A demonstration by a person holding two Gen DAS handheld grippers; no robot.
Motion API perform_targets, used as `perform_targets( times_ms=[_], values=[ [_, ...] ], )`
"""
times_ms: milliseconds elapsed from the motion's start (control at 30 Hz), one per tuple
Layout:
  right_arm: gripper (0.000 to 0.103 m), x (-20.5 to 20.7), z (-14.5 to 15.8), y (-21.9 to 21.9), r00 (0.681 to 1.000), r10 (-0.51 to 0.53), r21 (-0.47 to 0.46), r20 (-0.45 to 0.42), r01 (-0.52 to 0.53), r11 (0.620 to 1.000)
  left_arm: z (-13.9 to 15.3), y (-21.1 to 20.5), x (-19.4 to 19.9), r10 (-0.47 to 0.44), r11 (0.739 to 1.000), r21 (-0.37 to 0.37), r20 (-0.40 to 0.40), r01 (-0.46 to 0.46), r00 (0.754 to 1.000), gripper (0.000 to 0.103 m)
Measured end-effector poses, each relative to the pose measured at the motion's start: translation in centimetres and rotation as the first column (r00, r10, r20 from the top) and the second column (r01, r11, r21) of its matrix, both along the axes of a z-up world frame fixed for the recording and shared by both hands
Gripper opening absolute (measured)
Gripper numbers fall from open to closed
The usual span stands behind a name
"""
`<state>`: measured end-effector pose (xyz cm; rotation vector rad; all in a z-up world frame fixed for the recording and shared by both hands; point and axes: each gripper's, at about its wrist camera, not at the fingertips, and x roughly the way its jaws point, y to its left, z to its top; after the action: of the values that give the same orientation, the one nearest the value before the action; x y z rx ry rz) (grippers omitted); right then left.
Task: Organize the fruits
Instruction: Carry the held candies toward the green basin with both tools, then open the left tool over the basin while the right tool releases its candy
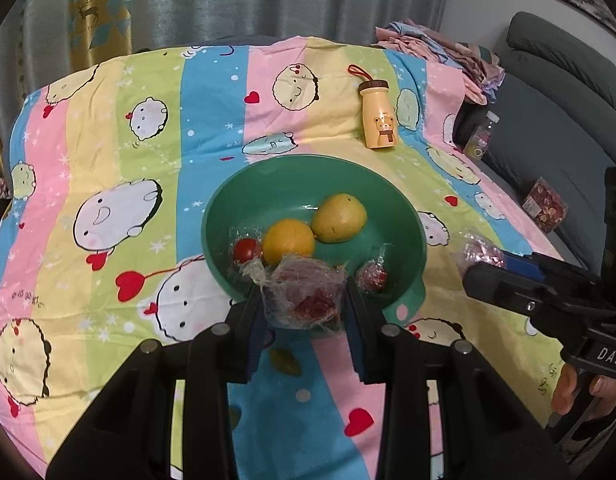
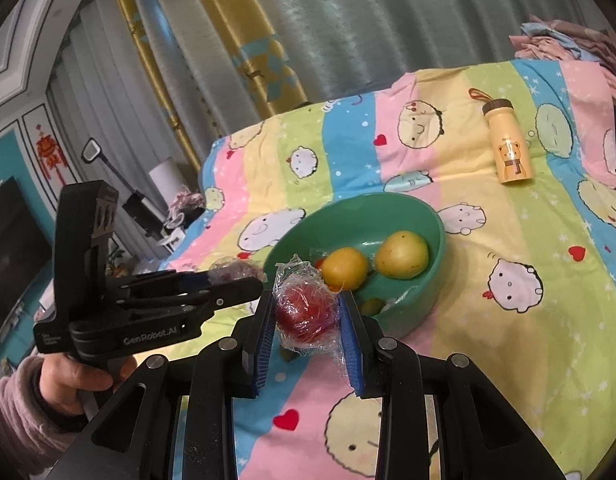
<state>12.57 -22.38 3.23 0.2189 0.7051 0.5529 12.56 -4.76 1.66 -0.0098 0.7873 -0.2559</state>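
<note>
**Both grippers loaded at the bowl's near rim**

The left gripper is clamped on a red fruit wrapped in plastic film, held above the near rim of the green bowl. The right gripper is clamped on a second wrapped red fruit, just short of the bowl. Inside the bowl lie an orange, a yellow pear, a small tomato and another wrapped fruit. A yellow bottle stands on the striped cloth beyond.
</note>
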Motion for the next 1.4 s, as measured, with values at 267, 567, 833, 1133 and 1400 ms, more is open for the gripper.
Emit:
perform_targets(
  times_ms=[267, 567, 833, 1133, 1400],
  values=[
    [0.033, 3.0, -0.7, 0.6, 1.0, -0.014, -0.043, -0.017, 0.014, 0.999, -1.1, -0.5, 2.3, 0.009, 0.999, 0.05, -0.019, -0.008, 1.0, 0.035],
    [0.033, 4.6, -2.0, 0.9, 0.999, -0.025, -0.087, -0.039, 0.021, 0.996, -1.8, -0.6, 3.6, 0.018, 0.997, 0.081, -0.037, -0.015, 0.999, 0.035],
    [0.033, 5.2, -2.6, 1.2, 0.998, -0.036, -0.118, -0.049, 0.03, 0.993, -2.2, -0.6, 4.1, 0.022, 0.995, 0.1, -0.053, -0.016, 0.998, 0.036],
    [0.033, 5.6, -3.1, 1.3, 0.997, -0.047, -0.14, -0.06, 0.039, 0.989, -2.5, -0.7, 4.4, 0.026, 0.992, 0.125, -0.056, -0.019, 0.998, 0.037],
    [0.033, 5.8, -3.1, 1.2, 0.996, -0.067, -0.149, -0.062, 0.058, 0.987, -2.6, -0.6, 4.6, 0.035, 0.992, 0.125, -0.058, -0.028, 0.998, 0.037]
  ],
)
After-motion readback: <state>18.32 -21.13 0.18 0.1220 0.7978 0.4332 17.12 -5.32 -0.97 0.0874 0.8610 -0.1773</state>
